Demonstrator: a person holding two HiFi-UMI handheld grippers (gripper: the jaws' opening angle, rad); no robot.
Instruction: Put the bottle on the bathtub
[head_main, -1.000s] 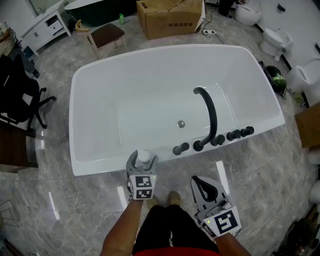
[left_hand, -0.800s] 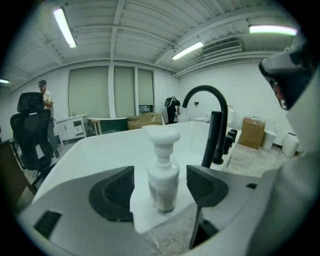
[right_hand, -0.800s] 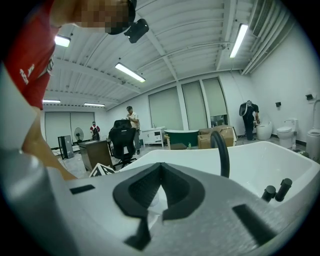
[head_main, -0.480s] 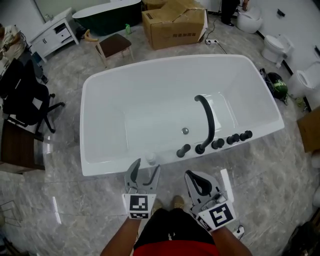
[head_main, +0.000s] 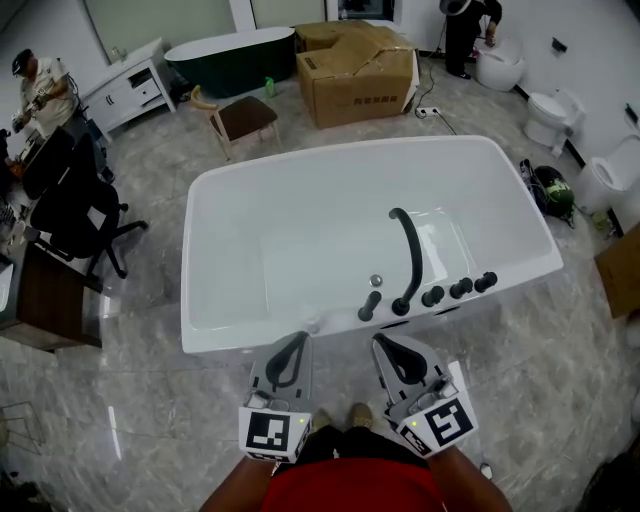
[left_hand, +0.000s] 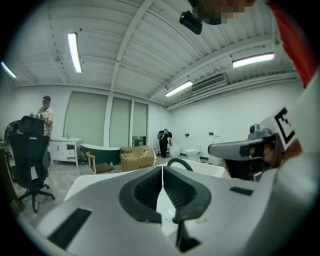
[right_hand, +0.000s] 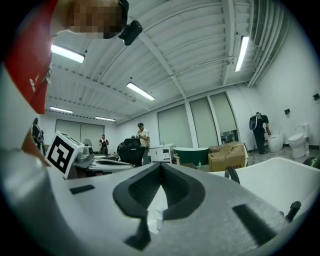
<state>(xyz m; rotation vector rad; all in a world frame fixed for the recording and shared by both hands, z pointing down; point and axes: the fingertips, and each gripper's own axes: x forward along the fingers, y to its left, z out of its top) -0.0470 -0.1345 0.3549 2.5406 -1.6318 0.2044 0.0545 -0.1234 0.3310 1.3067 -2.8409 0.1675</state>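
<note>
The white bathtub (head_main: 350, 152) fills the middle of the head view. On its near rim stands a small white bottle (head_main: 311, 325), apart from both grippers. My left gripper (head_main: 297, 339) is shut and empty, its tip just short of the rim near the bottle. Beside it my right gripper (head_main: 385, 341) is also shut with nothing in it. The left gripper view shows its closed jaws (left_hand: 162, 168) pointing over the tub toward the black spout (left_hand: 177, 161); the bottle is hidden there. In the right gripper view the closed tip (right_hand: 161, 165) aims across the room.
A black arched faucet (head_main: 411, 255) with several black knobs (head_main: 459, 288) sits on the tub's near right rim. Beyond the tub are a cardboard box (head_main: 357, 60), a wooden chair (head_main: 240, 118) and a dark green tub (head_main: 232, 55). An office chair (head_main: 75, 215) stands at left, toilets (head_main: 548, 105) at right.
The left gripper released the bottle on the tub's near rim, drew back toward me and shut. The right gripper stayed shut. The head view shifted, so the tub appears farther away.
</note>
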